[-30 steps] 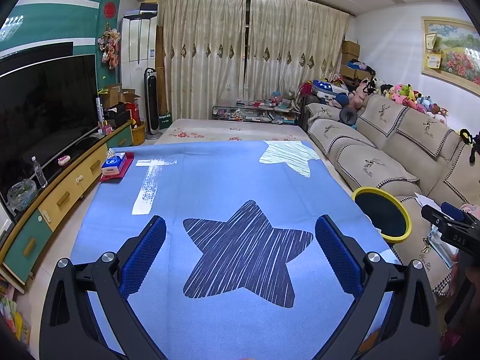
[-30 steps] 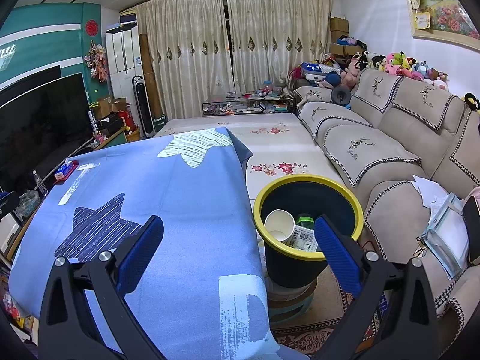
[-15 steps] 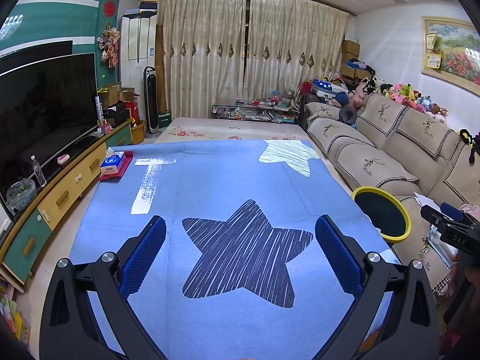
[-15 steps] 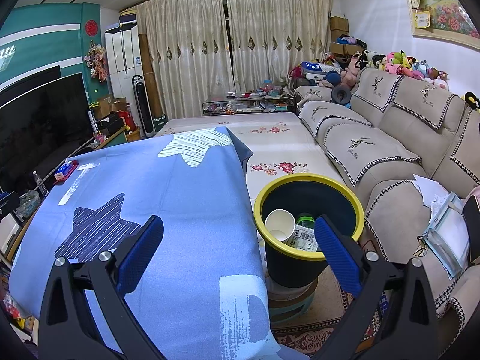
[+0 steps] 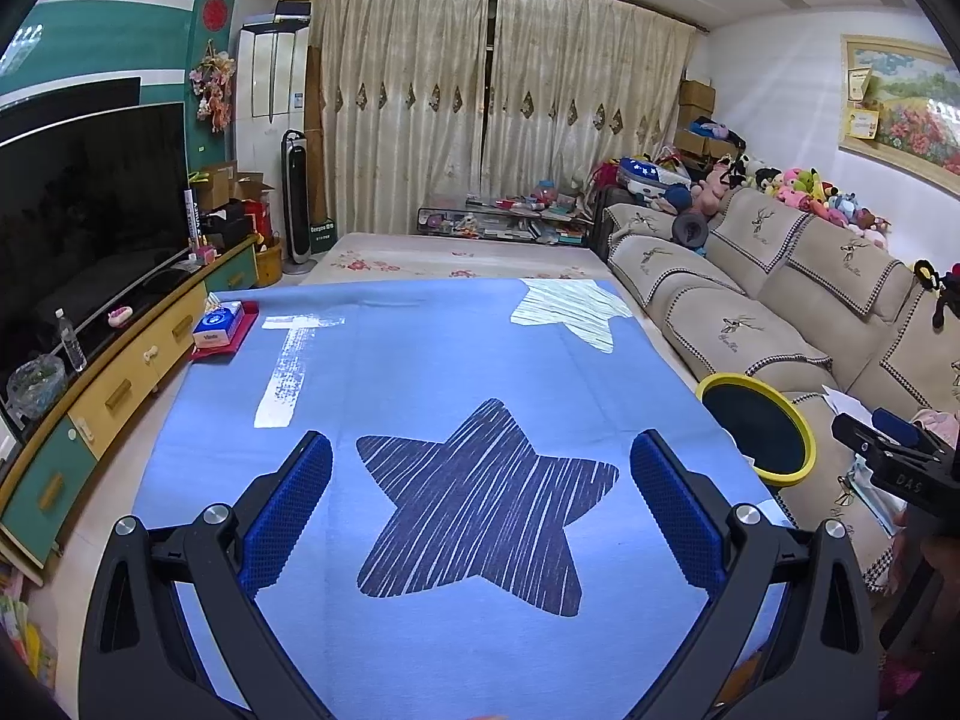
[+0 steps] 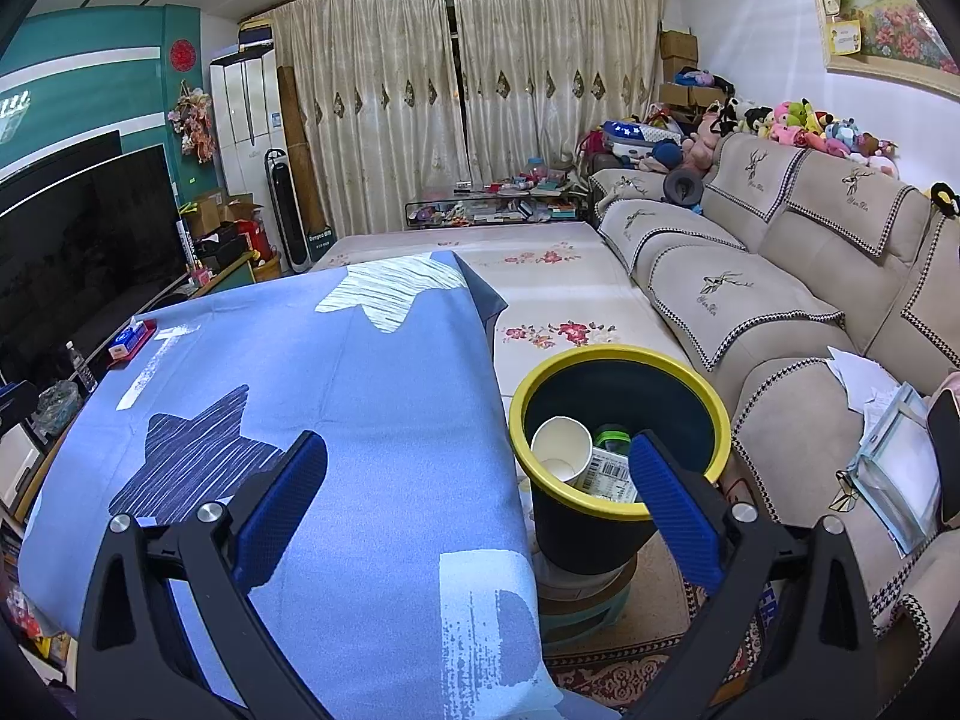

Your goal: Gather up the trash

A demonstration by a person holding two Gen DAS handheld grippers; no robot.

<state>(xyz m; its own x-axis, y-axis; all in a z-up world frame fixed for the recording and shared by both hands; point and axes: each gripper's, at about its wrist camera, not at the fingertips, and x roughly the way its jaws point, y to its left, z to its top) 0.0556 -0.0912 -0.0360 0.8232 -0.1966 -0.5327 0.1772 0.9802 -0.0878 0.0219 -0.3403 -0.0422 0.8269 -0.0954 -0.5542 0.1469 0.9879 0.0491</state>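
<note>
A dark bin with a yellow rim (image 6: 621,432) stands between the table and the sofa; it also shows in the left wrist view (image 5: 757,427). Inside it lie a white paper cup (image 6: 561,444) and a green-capped labelled bottle (image 6: 612,468). My right gripper (image 6: 477,498) is open and empty, above the table's right edge and the bin. My left gripper (image 5: 480,501) is open and empty over the blue star tablecloth (image 5: 432,372). No loose trash shows on the cloth.
A tissue box on a red tray (image 5: 221,324) sits at the table's far left corner. A TV cabinet (image 5: 120,372) runs along the left, a beige sofa (image 6: 780,300) along the right with papers (image 6: 888,420). The right gripper's body (image 5: 894,468) shows at right.
</note>
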